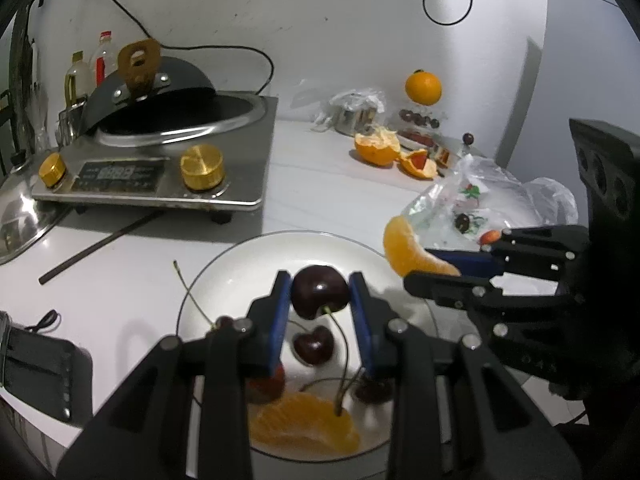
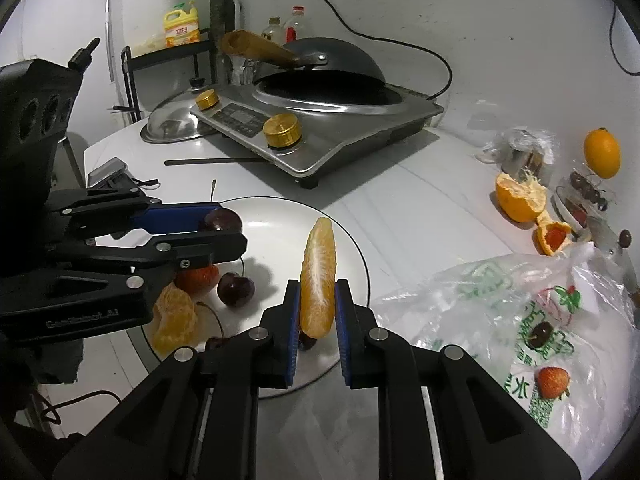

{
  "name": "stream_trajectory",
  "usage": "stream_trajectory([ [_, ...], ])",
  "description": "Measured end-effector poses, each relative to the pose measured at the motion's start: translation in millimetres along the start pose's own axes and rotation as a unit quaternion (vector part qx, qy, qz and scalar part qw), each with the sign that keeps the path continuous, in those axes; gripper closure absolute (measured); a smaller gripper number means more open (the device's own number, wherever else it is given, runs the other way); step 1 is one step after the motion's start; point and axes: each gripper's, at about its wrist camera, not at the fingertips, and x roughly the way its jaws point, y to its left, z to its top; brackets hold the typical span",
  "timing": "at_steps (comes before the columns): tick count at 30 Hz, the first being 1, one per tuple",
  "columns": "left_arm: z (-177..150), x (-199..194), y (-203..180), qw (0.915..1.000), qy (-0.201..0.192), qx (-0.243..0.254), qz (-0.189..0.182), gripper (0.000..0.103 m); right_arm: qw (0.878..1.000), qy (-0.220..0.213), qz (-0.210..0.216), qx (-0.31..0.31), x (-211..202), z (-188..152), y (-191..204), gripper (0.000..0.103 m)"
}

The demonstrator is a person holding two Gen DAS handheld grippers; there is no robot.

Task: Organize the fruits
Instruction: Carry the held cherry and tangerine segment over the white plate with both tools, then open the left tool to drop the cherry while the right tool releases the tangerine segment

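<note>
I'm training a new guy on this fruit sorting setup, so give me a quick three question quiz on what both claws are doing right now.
1. True or false: the left claw is shut on a cherry.
2. What does the right claw hold? A) strawberry B) orange segment C) cherry stem
3. Fill in: both claws are over the white ____.

Key: 1 true. 2 B, the orange segment. 3 plate.
</note>
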Motion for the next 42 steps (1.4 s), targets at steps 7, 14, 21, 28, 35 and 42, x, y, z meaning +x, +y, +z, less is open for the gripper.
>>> stream_trajectory([
  [7, 3.5, 15.0, 10.8, 1.0, 0.008, -0.003, -0.002, 0.073, 1.0, 0.003, 0.01, -0.003, 15.1, 5.2, 1.1, 0.085],
  [14, 4.2, 32.9, 19.6, 0.9998, 0.02, -0.005, -0.001, 0.073, 1.0, 0.014, 0.021, -0.007, 35.9, 8.5, 2.2, 0.085],
  [21, 5.2, 45.5, 27.2, 0.9995, 0.029, -0.01, 0.0, 0.073, 0.999, 0.022, 0.029, -0.004, 52.7, 10.6, 2.8, 0.086],
  [28, 3.0, 52.5, 28.9, 0.999, 0.042, -0.017, -0.002, 0.072, 0.999, 0.027, 0.033, -0.001, 59.2, 11.9, 2.3, 0.085],
  [35, 3.5, 52.3, 29.2, 0.9988, 0.045, -0.018, 0.001, 0.072, 0.999, 0.039, 0.033, 0.002, 66.1, 10.1, 0.8, 0.085],
  [42, 4.0, 43.4, 30.2, 0.999, 0.036, -0.022, 0.011, 0.066, 0.999, 0.042, 0.032, 0.006, 67.3, 9.9, 1.9, 0.085],
])
